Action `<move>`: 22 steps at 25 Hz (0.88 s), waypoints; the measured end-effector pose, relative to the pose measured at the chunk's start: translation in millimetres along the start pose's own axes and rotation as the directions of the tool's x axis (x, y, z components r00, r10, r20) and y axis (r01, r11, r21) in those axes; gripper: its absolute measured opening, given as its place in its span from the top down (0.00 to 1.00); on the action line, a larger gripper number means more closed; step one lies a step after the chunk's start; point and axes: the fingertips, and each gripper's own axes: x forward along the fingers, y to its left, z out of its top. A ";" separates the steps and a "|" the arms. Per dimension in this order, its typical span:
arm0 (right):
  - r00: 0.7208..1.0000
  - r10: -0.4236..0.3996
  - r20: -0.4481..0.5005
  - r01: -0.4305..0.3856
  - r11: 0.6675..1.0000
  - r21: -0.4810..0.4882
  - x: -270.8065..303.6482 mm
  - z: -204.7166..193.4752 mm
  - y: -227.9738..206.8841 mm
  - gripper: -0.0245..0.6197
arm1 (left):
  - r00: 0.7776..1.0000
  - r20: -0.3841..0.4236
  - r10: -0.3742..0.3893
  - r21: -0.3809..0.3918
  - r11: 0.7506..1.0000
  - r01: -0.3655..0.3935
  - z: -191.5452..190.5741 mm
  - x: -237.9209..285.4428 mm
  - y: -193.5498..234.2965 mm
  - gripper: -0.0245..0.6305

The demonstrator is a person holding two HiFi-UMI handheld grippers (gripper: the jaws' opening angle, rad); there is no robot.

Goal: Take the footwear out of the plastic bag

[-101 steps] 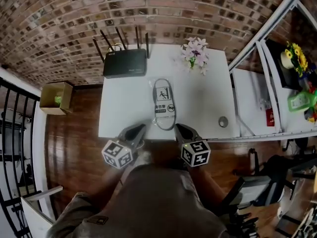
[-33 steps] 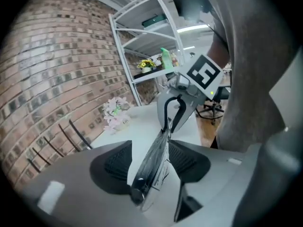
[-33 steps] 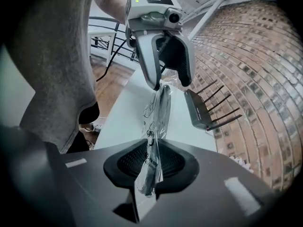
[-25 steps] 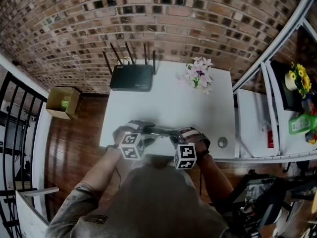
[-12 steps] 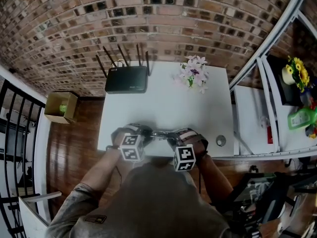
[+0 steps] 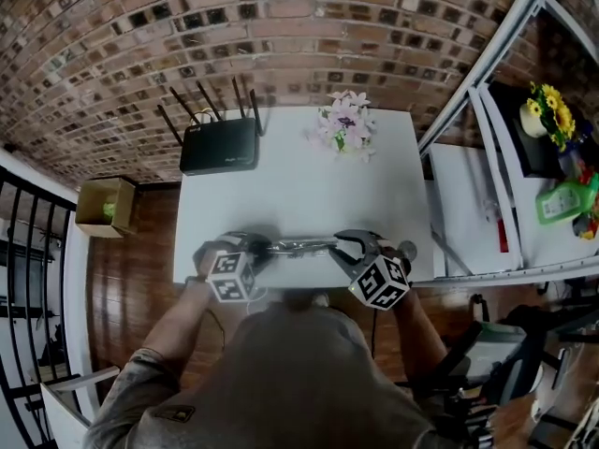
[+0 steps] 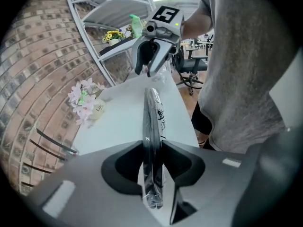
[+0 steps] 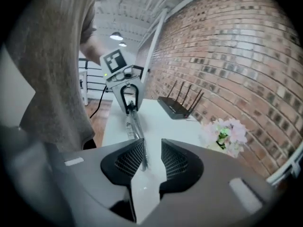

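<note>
Lengthwise, the bagged slipper (image 7: 152, 112) is bridging the left tool (image 7: 152, 150), just closing and clamping it. Opposite, the right tool (image 8: 151, 152) is opening, slack around it.

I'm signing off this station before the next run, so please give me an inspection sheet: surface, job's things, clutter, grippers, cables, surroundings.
Surface: white rectangular table, no spills seen.
Job's things: clear plastic bag with black footwear inside, held edge-on over the table between both grippers; footwear not yet out.
Clutter: black router with antennas; pink flowers in a small pot; small round grey object at the table's right edge.
Grippers: left gripper shut on the bag, jaws just closing; right gripper open, jaws just opening, bag's end between them unpressed.
Cables: thin black cable hanging below the left gripper.
Surroundings: brick wall; wooden floor; cardboard box; metal shelving.
</note>
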 end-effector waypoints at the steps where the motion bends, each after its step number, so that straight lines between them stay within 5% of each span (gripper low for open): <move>1: 0.999 -0.031 0.015 0.030 0.999 0.042 -7.7 -4.7 -10.5 0.77 | 1.000 0.000 0.000 -0.001 1.000 0.000 0.4 -0.4 -0.3 0.77; 5: 0.994 -0.096 -0.059 0.102 0.988 0.119 -24.1 -44.0 -39.3 0.86 | 1.000 -0.004 0.005 -0.009 1.000 -0.005 0.6 -0.5 -2.4 0.77; 11: 0.954 0.056 -0.295 -0.041 0.997 0.058 -18.3 -118.9 -16.1 0.88 | 1.000 -0.016 0.018 -0.021 1.000 -0.018 0.5 1.6 -0.9 0.77; 16: 0.963 0.164 -0.212 -0.155 0.986 0.062 -2.3 -118.5 16.0 0.88 | 1.000 -0.019 0.015 -0.032 0.999 -0.015 0.4 1.7 -1.9 0.77; 22: 0.975 0.198 -0.095 -0.198 0.980 0.014 25.7 -95.1 25.4 0.80 | 1.000 -0.021 0.006 -0.038 0.999 -0.007 -0.9 1.7 -4.3 0.77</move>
